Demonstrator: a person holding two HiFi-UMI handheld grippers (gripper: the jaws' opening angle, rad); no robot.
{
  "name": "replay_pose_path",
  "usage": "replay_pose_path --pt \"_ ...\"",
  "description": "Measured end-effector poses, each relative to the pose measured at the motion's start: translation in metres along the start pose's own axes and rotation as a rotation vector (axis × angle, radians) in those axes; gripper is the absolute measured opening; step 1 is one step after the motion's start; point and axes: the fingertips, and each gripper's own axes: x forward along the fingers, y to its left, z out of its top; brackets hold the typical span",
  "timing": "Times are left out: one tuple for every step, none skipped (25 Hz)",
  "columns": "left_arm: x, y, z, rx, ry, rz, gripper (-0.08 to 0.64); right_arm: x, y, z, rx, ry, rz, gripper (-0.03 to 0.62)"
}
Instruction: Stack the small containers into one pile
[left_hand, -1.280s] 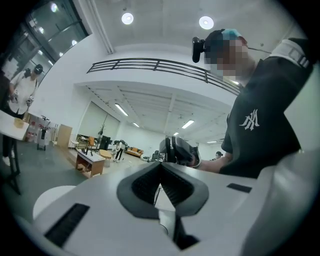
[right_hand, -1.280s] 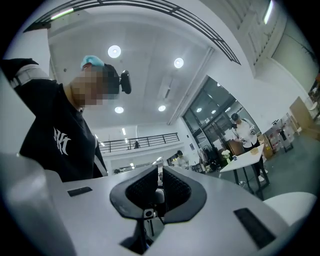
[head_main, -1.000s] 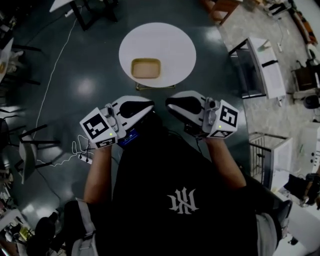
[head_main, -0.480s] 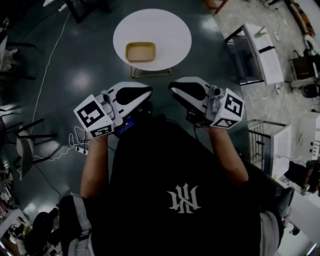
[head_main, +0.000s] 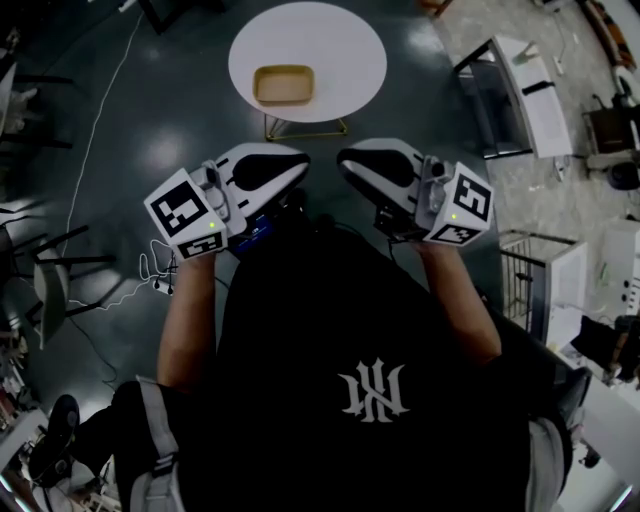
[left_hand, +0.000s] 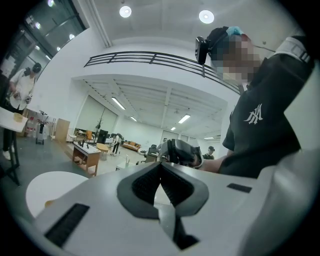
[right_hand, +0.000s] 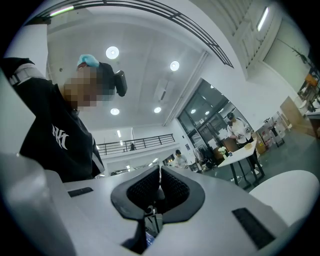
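White table (head_main: 345, 45) bears tan container (head_main: 283, 85) | left gripper (left_hand: 160, 175), right gripper (right_hand: 159, 180): jaws together, empty

A round white table (head_main: 350, 60) is standing on the dark, glossy floor (head_main: 160, 200), with its thin gold-coloured frame (head_main: 305, 130) showing beneath the near edge. A tan rectangular container (head_main: 283, 84) with rounded corners is lying on the tabletop, slightly left of centre and toward the near side, apart from the rim. Whether it is one container or several nested cannot be told. A thin white cable (head_main: 95, 150) is trailing across the floor left of the table.
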Motion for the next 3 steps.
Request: replay_pose_path --pt "0.0023 -0.0004 0.0009 -0.002 -0.003 -0.001 0.003 -0.0023 -0.0006 0.0011 0.001 0.000 -0.001 0.041" --pt "0.0050 -0.0007 0.0017 -0.004 -0.006 -0.001 0.003 -0.0050 -0.0016 0.0023 0.003 0.000 -0.001 0.041" --pt "0.0079 -0.0011 0.0025 -0.007 -0.009 -0.002 0.003 -0.0079 -0.0026 0.0036 0.006 0.000 -0.003 0.041"
